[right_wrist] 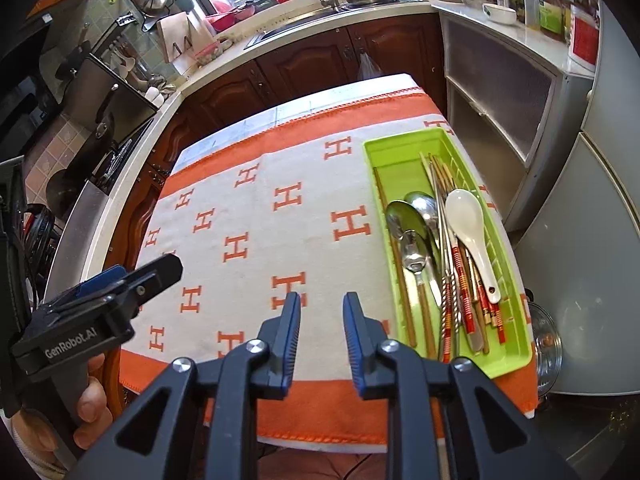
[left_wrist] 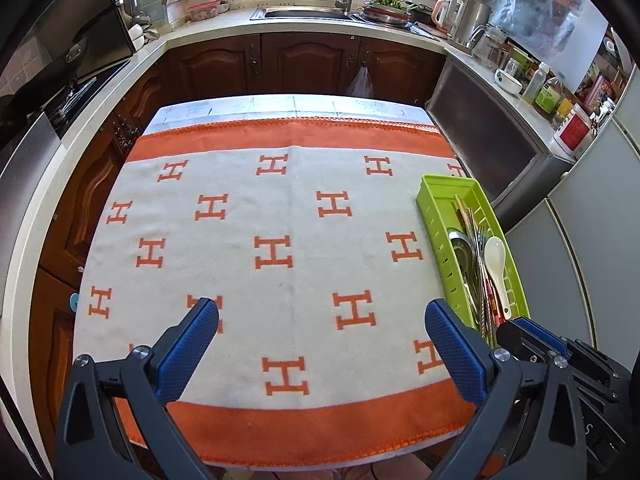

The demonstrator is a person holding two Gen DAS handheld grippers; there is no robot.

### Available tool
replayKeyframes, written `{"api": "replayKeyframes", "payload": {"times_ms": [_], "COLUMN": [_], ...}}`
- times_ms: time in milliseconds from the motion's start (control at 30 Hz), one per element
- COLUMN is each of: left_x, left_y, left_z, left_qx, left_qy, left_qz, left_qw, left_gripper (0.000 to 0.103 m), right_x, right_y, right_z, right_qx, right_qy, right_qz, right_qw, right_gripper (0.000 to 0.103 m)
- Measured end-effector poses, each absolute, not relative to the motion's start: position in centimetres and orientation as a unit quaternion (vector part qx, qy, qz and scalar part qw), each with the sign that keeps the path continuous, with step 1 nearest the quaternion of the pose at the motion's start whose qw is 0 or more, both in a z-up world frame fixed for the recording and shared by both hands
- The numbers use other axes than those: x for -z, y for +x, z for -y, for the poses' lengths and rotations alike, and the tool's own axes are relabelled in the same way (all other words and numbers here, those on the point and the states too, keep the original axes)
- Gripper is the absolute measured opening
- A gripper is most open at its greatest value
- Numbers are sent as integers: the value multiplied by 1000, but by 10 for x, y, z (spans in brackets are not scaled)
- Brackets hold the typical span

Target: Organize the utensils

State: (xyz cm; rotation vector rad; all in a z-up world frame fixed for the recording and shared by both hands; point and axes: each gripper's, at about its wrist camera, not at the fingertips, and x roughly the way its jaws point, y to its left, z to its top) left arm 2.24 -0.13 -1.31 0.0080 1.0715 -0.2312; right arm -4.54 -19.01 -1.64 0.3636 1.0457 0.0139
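Observation:
A green utensil tray stands at the right edge of the table; it also shows in the left wrist view. In it lie a white ceramic spoon, metal spoons, chopsticks and other cutlery. My left gripper is open wide and empty above the near part of the cloth. My right gripper is open a little and empty, just left of the tray's near end. The left gripper also shows in the right wrist view.
The table carries a white cloth with orange H marks and orange borders. Kitchen counters with a sink run behind it, a steel cabinet and a grey fridge stand to the right. A metal pot sits low beside the table.

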Motion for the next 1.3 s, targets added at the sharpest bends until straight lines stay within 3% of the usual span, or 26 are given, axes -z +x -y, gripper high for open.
{"api": "replayKeyframes", "payload": {"times_ms": [133,300,1300], "left_x": [5,-1,-17], "left_y": [15,6,-3], "left_z": [-6,-13,-12], "left_qx": [92,73,69], "left_qy": [8,6,6], "left_qz": [-497,-491,-485], "left_qw": [863,868,872], "left_gripper": [102,102,102], "right_x": [5,-2,-20], "right_y": [-47,-49,-44], "right_z": [178,168,162], "right_qx": [-7,-12,-20], "right_qy": [151,138,120], "right_qz": [-489,-491,-481], "right_qw": [859,860,868], "right_gripper": [23,33,35]}}
